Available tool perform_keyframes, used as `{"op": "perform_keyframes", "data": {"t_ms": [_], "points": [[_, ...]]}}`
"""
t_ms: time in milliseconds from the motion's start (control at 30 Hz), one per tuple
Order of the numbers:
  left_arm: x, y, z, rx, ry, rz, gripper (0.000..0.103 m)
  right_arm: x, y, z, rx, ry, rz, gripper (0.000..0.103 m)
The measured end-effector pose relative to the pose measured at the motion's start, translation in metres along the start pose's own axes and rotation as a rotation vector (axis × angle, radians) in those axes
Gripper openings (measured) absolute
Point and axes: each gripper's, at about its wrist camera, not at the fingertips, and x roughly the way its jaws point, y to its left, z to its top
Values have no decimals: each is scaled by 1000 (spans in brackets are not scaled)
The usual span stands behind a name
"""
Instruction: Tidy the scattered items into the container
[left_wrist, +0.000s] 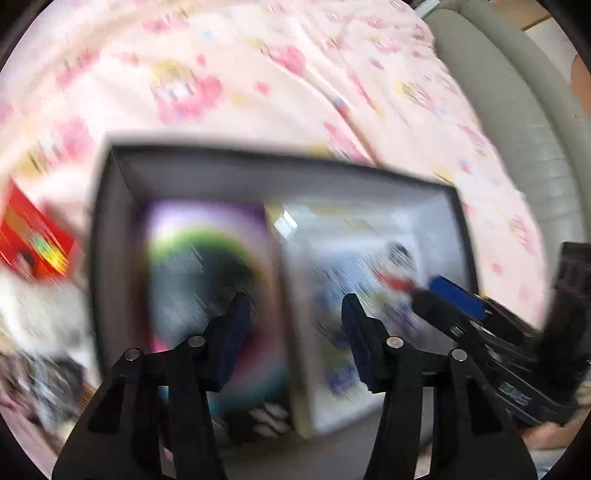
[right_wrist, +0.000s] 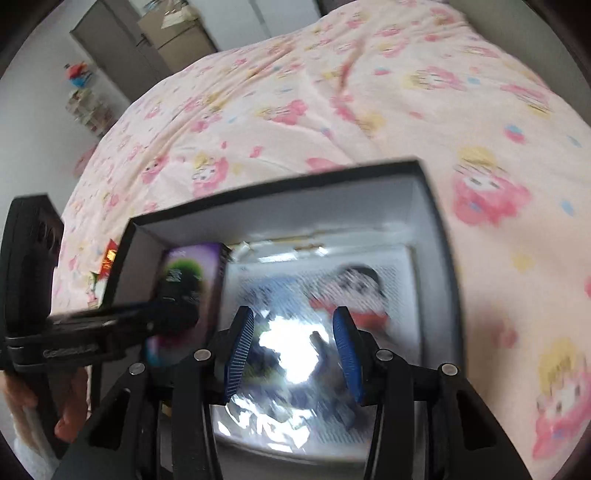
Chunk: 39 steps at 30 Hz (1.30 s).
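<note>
A black open box (left_wrist: 110, 221) (right_wrist: 439, 236) sits on the pink bed. Inside lie a purple pack with a dark round picture (left_wrist: 207, 266) (right_wrist: 192, 273) on the left and a shiny white cartoon pack (left_wrist: 354, 266) (right_wrist: 325, 295) on the right. My left gripper (left_wrist: 295, 317) is open and empty above the box. My right gripper (right_wrist: 293, 339) is open and empty over the shiny pack; it also shows in the left wrist view (left_wrist: 458, 295). A red packet (left_wrist: 33, 243) (right_wrist: 109, 260) lies on the bed left of the box. Both views are blurred.
The bed has a pink cartoon-print cover (left_wrist: 280, 74) (right_wrist: 332, 92). A grey padded bed frame (left_wrist: 524, 122) runs along the right. More loose items (left_wrist: 40, 369) lie at the lower left. Cupboards (right_wrist: 147, 40) stand beyond the bed.
</note>
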Motion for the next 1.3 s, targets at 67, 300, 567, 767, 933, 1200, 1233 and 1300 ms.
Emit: {"op": "perform_keyframes", "data": {"t_ms": [67, 300, 567, 767, 933, 1200, 1233, 1300], "points": [[5, 2, 13, 12, -35, 84, 49, 10, 1, 15, 27, 45, 52, 41], [25, 7, 45, 0, -27, 200, 43, 46, 11, 33, 9, 93, 11, 41], [54, 17, 50, -5, 50, 240, 43, 57, -7, 32, 61, 108, -9, 41], [52, 17, 40, 33, 154, 215, 42, 53, -7, 29, 35, 102, -16, 41], [35, 21, 42, -1, 55, 171, 40, 53, -9, 30, 25, 95, -52, 41], [63, 20, 60, -49, 91, 255, 38, 56, -11, 32, 20, 103, -44, 41], [66, 23, 62, -63, 105, 256, 38, 56, -10, 31, 20, 108, -38, 41], [67, 29, 67, -108, 131, 238, 38, 57, -6, 30, 9, 113, -28, 41]]}}
